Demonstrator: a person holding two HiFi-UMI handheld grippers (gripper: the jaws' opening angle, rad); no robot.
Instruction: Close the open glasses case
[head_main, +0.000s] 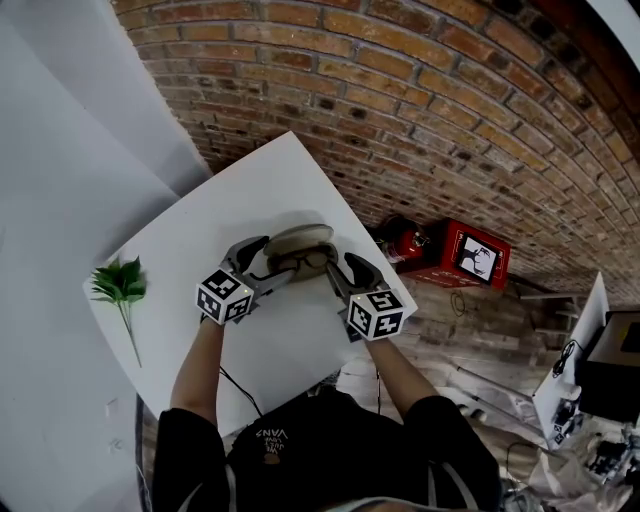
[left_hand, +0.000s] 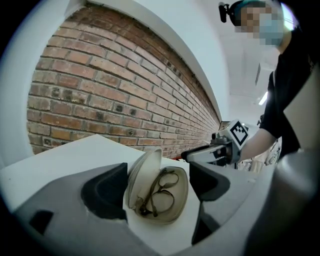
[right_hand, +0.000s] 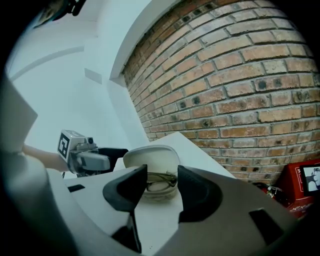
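A beige glasses case (head_main: 298, 240) lies open on the white table (head_main: 200, 240), lid raised, with thin-framed glasses (left_hand: 161, 192) in its base. My left gripper (head_main: 265, 265) reaches in from the left. In the left gripper view its jaws (left_hand: 157, 187) stand wide apart on either side of the case; the left pad is close beside the upright lid (left_hand: 144, 175), and I see no pad pressing. My right gripper (head_main: 340, 272) sits at the case's right end. Its jaws (right_hand: 162, 192) are open, and the case (right_hand: 152, 172) shows just beyond the gap between them.
A green leafy sprig (head_main: 120, 283) lies near the table's left edge. A brick wall (head_main: 420, 110) runs behind the table, with a red box (head_main: 470, 255) on the floor to the right. The case sits near the table's far corner.
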